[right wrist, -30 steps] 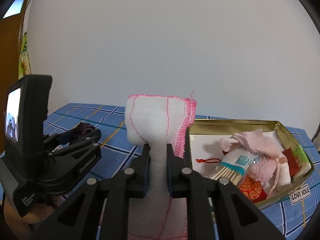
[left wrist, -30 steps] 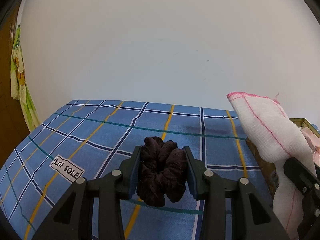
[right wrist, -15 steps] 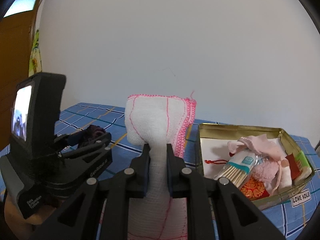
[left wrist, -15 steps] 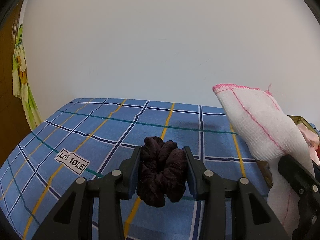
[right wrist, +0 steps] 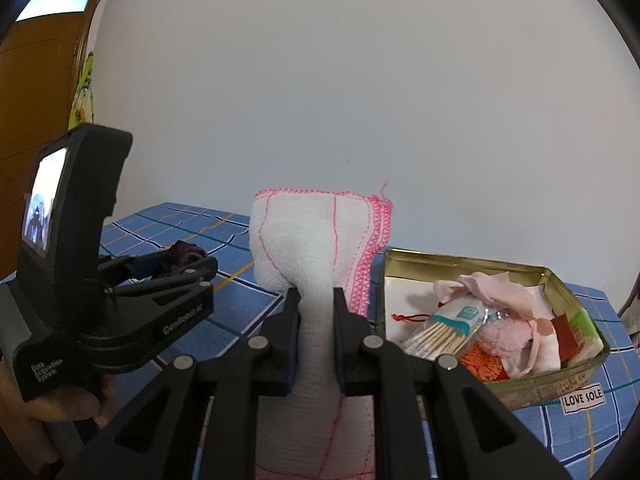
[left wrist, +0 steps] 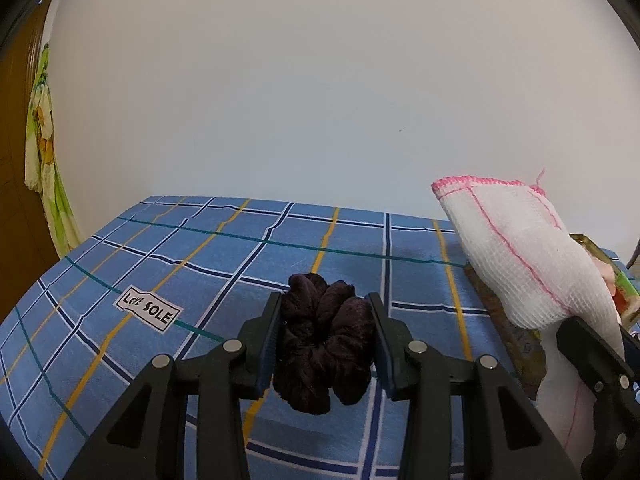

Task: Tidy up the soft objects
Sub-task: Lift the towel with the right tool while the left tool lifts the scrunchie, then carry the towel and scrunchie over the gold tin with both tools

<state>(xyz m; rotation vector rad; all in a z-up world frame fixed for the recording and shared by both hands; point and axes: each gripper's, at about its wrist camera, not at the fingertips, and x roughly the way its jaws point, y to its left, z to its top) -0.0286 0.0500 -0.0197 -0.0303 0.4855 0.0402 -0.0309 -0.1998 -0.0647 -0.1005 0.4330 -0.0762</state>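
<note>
A dark maroon velvet scrunchie (left wrist: 324, 340) is pinched between the pads of my left gripper (left wrist: 325, 306), held above the blue plaid cloth (left wrist: 200, 264). In the right wrist view that gripper (right wrist: 188, 264) shows at the left with the scrunchie (right wrist: 182, 252) in it. My right gripper (right wrist: 316, 294) is shut on a folded white gauze cloth with pink stitching (right wrist: 320, 240), which stands up above the fingers. The same white cloth (left wrist: 520, 256) appears at the right of the left wrist view, over the tin's near edge.
An open gold tin (right wrist: 568, 292) at the right holds a pink pouch (right wrist: 496, 292), cotton swabs (right wrist: 436, 332) and small packets. "LOVE SOLE" labels (left wrist: 147, 311) lie on the bedspread. A white wall stands behind; a wooden door (right wrist: 36, 80) is at the left.
Both grippers have drifted sideways with their loads; the label on the cloth shifted right in the left view, and the tin slid right in the right view. Both grips are unchanged.
</note>
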